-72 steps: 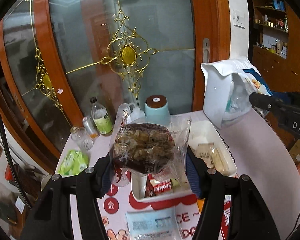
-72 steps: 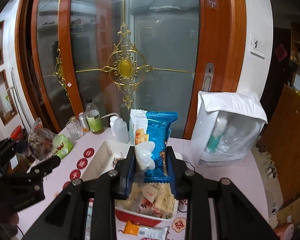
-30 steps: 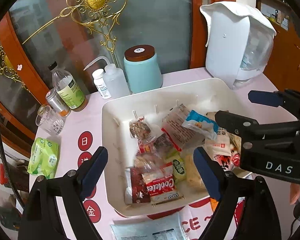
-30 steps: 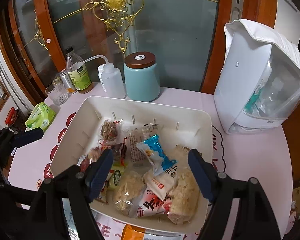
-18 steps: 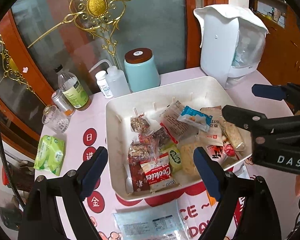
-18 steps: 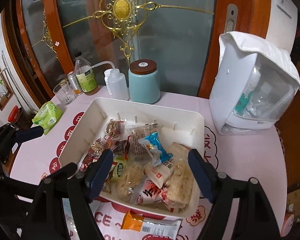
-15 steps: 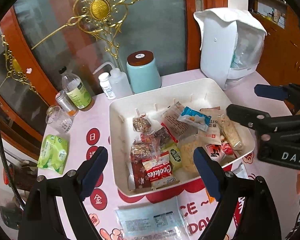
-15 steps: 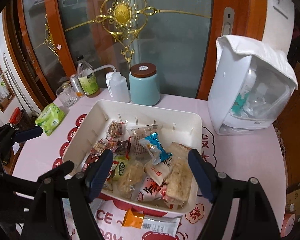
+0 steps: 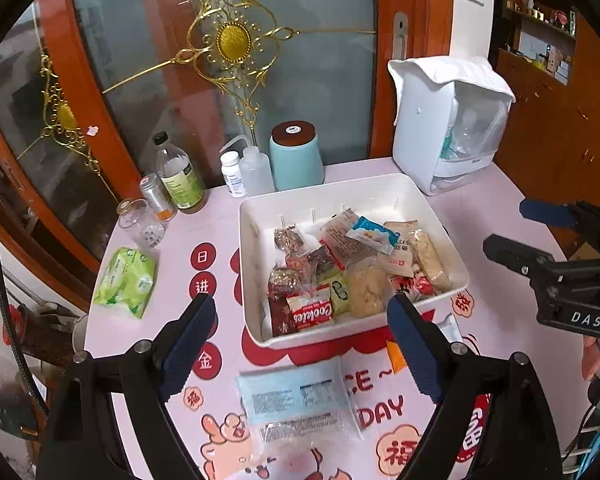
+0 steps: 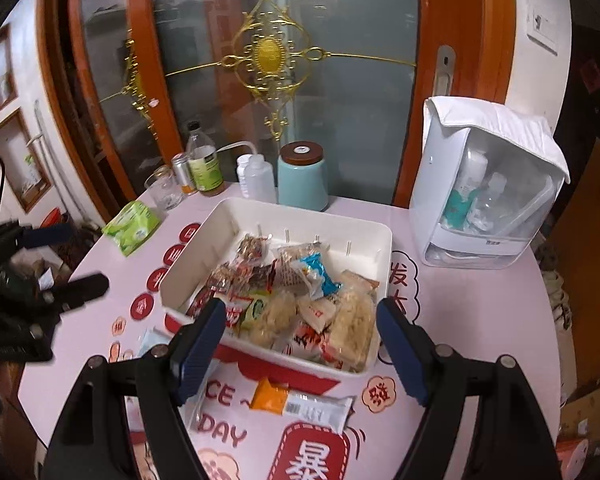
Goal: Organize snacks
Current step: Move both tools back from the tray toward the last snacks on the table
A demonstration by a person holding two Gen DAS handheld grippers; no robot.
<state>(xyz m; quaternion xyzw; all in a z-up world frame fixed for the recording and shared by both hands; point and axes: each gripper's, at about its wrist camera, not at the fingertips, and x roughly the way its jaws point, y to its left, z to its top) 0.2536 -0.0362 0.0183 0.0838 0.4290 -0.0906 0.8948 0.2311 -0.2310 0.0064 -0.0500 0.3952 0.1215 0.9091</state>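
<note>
On the pink printed desk (image 9: 480, 208), most snack packets sat in the white rectangular plastic tray (image 9: 252, 248), while a pale-blue flat packet (image 9: 296, 396) at six o'clock and an orange-ended bar (image 10: 300, 402) remained outside, both hand-held grippers—left (image 9: 300, 344), right (image 10: 300, 340)—wide apart and empty.

White rectangular plastic bin (image 9: 440, 216) with mixed snack packets: a blue-and-white foil packet (image 9: 374, 234), a red-and-white packet printed "Cookies" (image 9: 310, 312), a small green-labelled packet (image 9: 340, 290). Pale pink table cover (image 9: 496, 360) with red roundels and cartoon prints. Loose orange-and-silver wrapped bar (image 10: 304, 404). Pale blue flat packet (image 9: 296, 392). Lime-green tissue pack (image 9: 126, 280). Light teal ceramic jar with brown lid (image 9: 296, 156). Black grippers with dark blue ribbed pads (image 9: 190, 340).
</note>
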